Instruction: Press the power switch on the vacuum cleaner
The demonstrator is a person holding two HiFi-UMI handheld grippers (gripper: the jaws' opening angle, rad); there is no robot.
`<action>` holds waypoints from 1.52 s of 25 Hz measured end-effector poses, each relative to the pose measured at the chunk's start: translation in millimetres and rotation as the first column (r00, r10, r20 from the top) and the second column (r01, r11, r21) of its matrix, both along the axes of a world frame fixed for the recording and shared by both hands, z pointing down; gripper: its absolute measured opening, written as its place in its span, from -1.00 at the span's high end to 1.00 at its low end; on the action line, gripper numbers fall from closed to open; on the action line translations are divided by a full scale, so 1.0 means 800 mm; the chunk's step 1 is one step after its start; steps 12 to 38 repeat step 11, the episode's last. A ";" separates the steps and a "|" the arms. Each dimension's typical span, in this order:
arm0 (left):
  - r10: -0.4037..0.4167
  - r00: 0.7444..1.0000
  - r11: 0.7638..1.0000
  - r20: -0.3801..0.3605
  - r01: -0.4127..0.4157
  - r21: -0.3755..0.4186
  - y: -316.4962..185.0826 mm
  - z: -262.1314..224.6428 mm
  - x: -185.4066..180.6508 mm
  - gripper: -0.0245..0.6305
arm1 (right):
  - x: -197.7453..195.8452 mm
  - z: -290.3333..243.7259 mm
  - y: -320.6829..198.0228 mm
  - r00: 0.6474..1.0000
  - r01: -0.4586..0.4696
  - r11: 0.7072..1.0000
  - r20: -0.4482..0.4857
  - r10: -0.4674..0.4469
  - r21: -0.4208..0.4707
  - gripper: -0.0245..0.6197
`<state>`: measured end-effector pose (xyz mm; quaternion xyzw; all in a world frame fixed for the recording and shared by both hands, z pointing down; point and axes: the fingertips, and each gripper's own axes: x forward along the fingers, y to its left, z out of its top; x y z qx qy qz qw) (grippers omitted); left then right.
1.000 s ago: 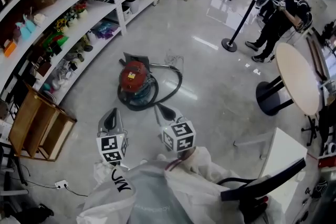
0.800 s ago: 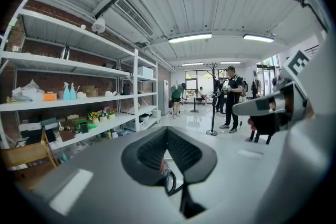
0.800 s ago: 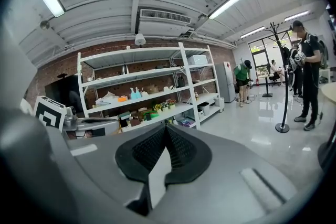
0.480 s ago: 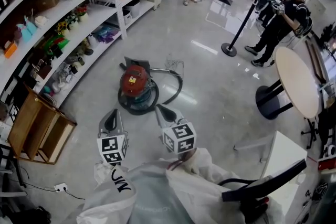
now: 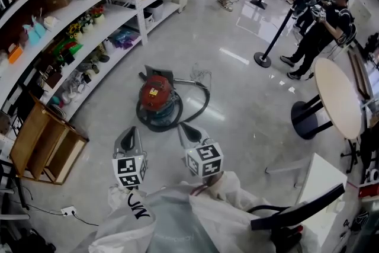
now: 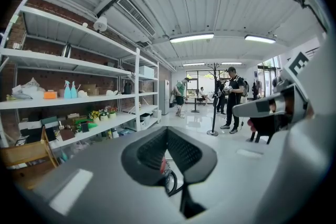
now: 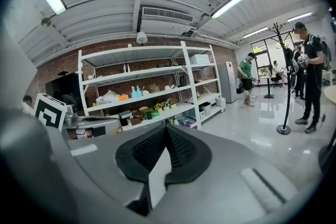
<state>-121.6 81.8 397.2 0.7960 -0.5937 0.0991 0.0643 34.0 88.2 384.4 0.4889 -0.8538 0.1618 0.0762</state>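
Polished grey floor (image 5: 249, 98) stretches through an open workshop lined on one side with white shelving (image 5: 89, 21) holding spray bottles, artificial flowers and small clutter, with a wooden crate (image 5: 41, 145) at its foot. At the centre of the floor sits a red canister vacuum cleaner (image 5: 157, 95), its black hose (image 5: 200, 105) looped around the body, well apart from the shelves and just ahead of the person wearing the camera. That person, in a white garment (image 5: 177, 216), holds the left gripper (image 5: 131, 131) and the right gripper (image 5: 183, 125) low and side by side, both pointing toward the machine and short of touching it. Each claw is pressed together at the tips with nothing between them; a sliver of red shell and hose shows through the gap below the left one's tips. Beyond, a person in black (image 5: 320, 32) stands by a stanchion post (image 5: 272, 32) and a round table (image 5: 337, 98).
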 end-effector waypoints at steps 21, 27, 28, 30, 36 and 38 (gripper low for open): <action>0.000 1.000 1.000 -0.003 0.000 -0.003 -0.001 0.004 -0.005 0.93 | -0.006 0.004 0.000 1.000 -0.001 1.000 -0.001 0.001 -0.003 0.92; 0.000 1.000 1.000 -0.003 0.000 -0.003 -0.001 0.004 -0.005 0.93 | -0.006 0.004 0.000 1.000 -0.001 1.000 -0.001 0.001 -0.003 0.92; 0.000 1.000 1.000 -0.003 0.000 -0.003 -0.001 0.004 -0.005 0.93 | -0.006 0.004 0.000 1.000 -0.001 1.000 -0.001 0.001 -0.003 0.92; 0.000 1.000 1.000 -0.003 0.000 -0.003 -0.001 0.004 -0.005 0.93 | -0.006 0.004 0.000 1.000 -0.001 1.000 -0.001 0.001 -0.003 0.92; 0.000 1.000 1.000 -0.003 0.000 -0.003 -0.001 0.004 -0.005 0.93 | -0.006 0.004 0.000 1.000 -0.001 1.000 -0.001 0.001 -0.003 0.92; 0.000 1.000 1.000 -0.003 0.000 -0.003 -0.001 0.004 -0.005 0.93 | -0.006 0.004 0.000 1.000 -0.001 1.000 -0.001 0.001 -0.003 0.92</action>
